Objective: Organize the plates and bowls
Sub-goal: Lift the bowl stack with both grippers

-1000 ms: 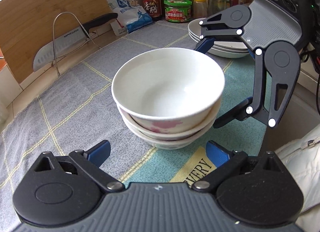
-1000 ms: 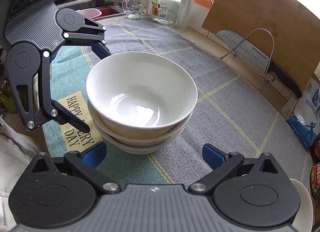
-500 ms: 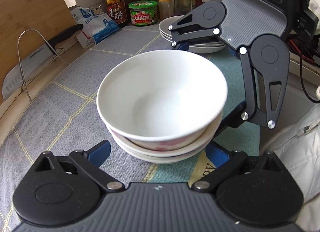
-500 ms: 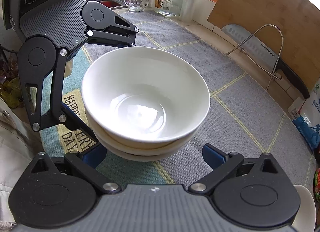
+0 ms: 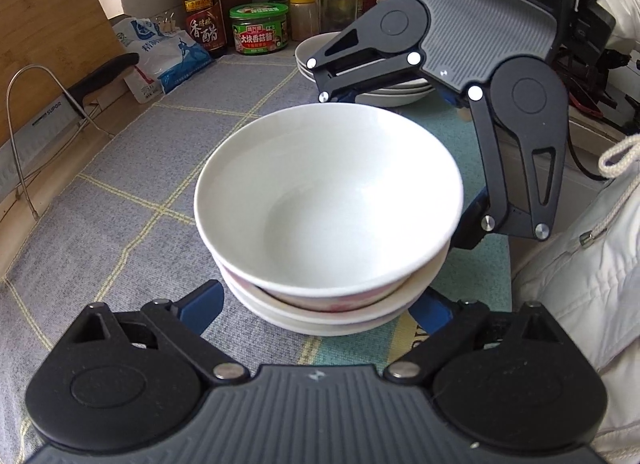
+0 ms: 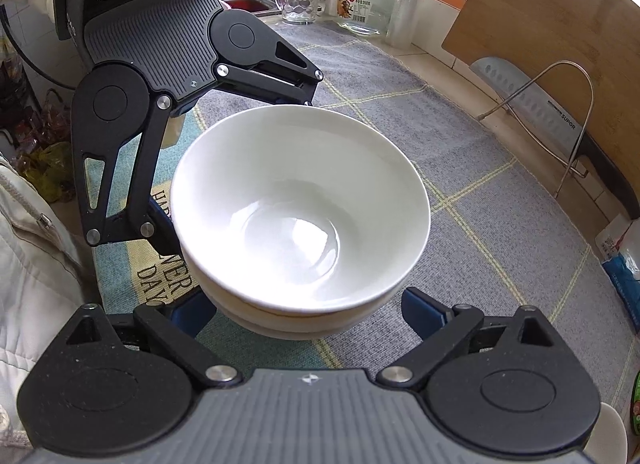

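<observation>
Jaws on both our grippers stand wide and have just been closing, each pair astride the stack of bowls (image 5: 328, 219) from opposite sides. Our left gripper (image 5: 316, 306) has its blue pads low beside the bottom bowls; whether they touch is hard to tell, since the bowls hide them. Our right gripper (image 6: 308, 312) looks the same. The bowls sit on the grey mat (image 5: 132, 167) on the worktop, with the plates (image 5: 316, 53) behind them.
</observation>
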`<state>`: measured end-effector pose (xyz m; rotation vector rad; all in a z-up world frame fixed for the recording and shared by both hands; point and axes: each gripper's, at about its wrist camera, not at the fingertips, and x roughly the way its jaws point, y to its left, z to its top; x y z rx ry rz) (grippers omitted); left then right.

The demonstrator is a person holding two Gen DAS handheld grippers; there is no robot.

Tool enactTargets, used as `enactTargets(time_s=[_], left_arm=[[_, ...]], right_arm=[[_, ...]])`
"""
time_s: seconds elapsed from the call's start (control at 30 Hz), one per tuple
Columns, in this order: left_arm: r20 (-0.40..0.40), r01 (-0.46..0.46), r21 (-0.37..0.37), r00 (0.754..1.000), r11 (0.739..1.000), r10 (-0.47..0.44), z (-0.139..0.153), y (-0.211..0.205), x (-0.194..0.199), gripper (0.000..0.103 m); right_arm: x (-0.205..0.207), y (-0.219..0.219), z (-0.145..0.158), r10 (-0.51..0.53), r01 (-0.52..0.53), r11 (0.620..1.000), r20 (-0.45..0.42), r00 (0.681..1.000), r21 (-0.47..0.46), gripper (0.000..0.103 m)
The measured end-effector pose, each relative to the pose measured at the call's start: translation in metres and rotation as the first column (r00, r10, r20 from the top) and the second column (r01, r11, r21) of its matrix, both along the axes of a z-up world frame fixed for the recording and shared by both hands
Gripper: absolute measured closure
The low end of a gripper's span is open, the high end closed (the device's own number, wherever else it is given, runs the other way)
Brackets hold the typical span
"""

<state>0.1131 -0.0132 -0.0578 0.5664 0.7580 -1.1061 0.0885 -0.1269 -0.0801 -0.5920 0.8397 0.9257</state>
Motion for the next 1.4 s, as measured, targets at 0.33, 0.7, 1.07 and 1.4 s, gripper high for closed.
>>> enactTargets(time_s=[0.33, 0.7, 1.07, 1.4], left_arm=[[0.004, 0.048, 0.011, 0.999, 0.999, -0.049, 0.0015, -0.0021, -0.0020, 0.015], [-0.012, 0.078, 0.015, 0.997, 0.997, -0.078, 0.0025, -0.0036, 0.0016, 0.015], [-0.020, 0.084, 0.014, 0.996, 0.996, -0.084, 0.0026, -0.0051, 0.0028, 0.015], [-0.023, 0.076, 0.014, 0.997, 0.997, -0.075, 0.0029, -0.0060, 0.0013, 0.015]], right_arm=[[0.0017, -0.0017, 0.0013, 0.015, -0.014, 1.000, -0.035, 0.999, 0.017, 0.014], [0.0046, -0.0019, 0.0009, 0.028, -0.027, 0.999, -0.047, 0.998, 0.021, 0.014], [0.0070, -0.0013, 0.0009, 0.028, -0.026, 0.999, -0.065, 0.997, 0.023, 0.013], [0.0069, 0.0002, 0.0011, 0.017, -0.016, 1.000, -0.066, 0.998, 0.019, 0.013]])
